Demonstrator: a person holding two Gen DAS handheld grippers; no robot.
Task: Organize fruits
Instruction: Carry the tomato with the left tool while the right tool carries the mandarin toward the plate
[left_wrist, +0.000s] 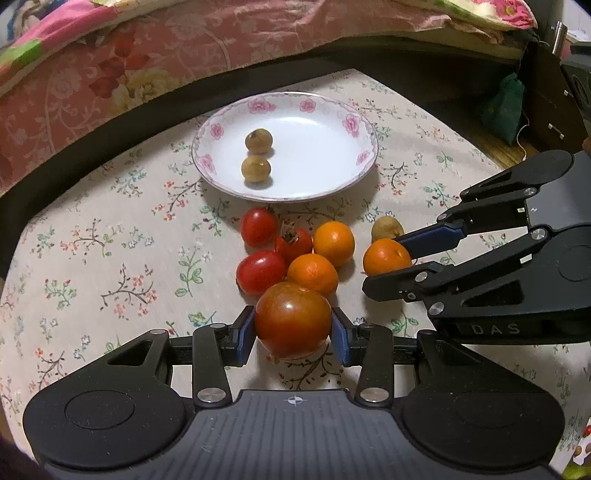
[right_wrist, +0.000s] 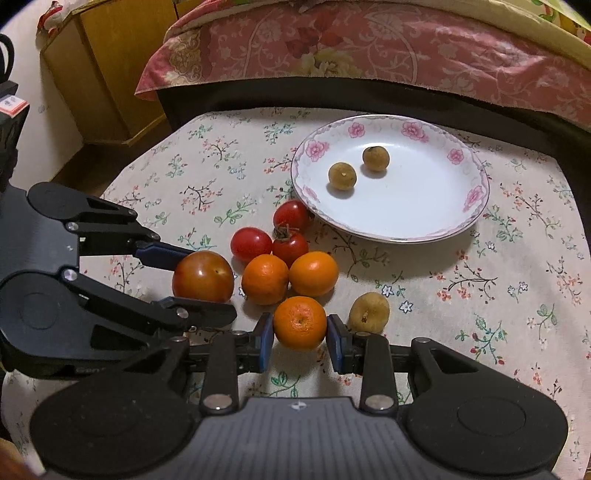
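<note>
Your right gripper (left_wrist: 400, 258) carries raised letters reading "DAS" on its black body, seen in the left wrist view; a partial word starting "Sen" shows on your left gripper (right_wrist: 207, 280) in the right wrist view, the rest hidden; your left gripper points steeply down at the counter (left_wrist: 92, 236) and its blue pads pinch the large tomato (left_wrist: 293, 320) at both sides; your right gripper, likewise tilted down, comes in from 3 o'clock in the left view and pinches a small orange (right_wrist: 300, 322) between its pads; at 12 o'clock from the large tomato sit two more oranges (left_wrist: 313, 274) and three small red tomatoes (left_wrist: 260, 271), bunched and touching; a brown fruit (right_wrist: 368, 312) lies just beside the held orange at 3 o'clock; the flowered plate (left_wrist: 351, 122) at 12 o'clock holds two brown fruits (left_wrist: 255, 168); a bed with a pink floral cover (left_wrist: 147, 55) runs beyond the counter.
</note>
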